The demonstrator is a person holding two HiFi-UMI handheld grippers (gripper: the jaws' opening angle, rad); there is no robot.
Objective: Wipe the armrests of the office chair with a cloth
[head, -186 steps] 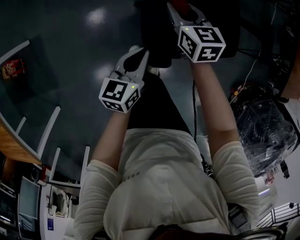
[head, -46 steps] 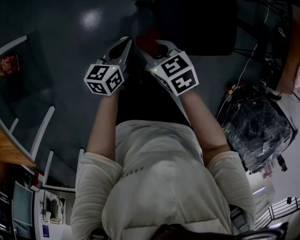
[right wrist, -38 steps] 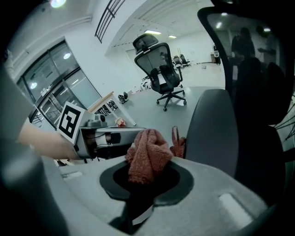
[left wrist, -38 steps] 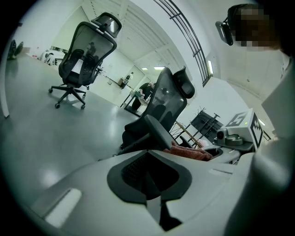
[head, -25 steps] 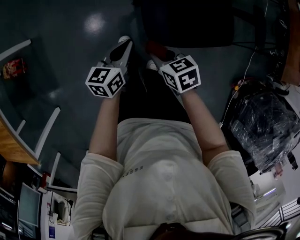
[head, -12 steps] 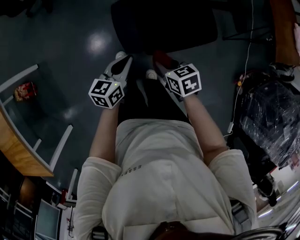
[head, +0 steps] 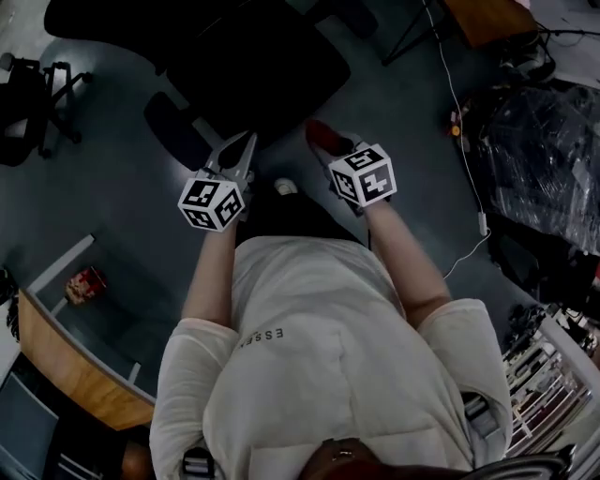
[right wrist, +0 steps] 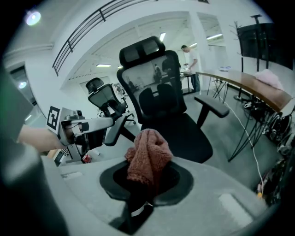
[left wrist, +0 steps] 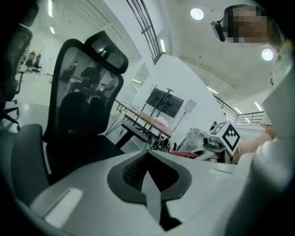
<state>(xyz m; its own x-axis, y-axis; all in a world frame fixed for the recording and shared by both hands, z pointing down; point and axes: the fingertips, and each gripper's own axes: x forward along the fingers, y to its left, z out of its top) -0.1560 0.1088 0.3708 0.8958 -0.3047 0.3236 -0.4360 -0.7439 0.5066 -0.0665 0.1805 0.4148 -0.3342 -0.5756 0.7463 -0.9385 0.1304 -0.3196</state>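
The head view is dim and underexposed. The floor [head: 112, 216] reads as dark blue-grey with only a faint sheen, and the pale shirt [head: 328, 356] is the brightest area, its folds softly shaded. Both gripper views are far brighter, lit from above by ceiling lights [left wrist: 197, 14] that flare into white blobs and wash out the walls. Each shows strong fisheye bending and a black vignette in the corners; the railing [right wrist: 87, 23] curves with it. The nearest grey foreground looks soft, perhaps out of focus, while the cloth [right wrist: 148, 156] is crisp enough to show its nap.
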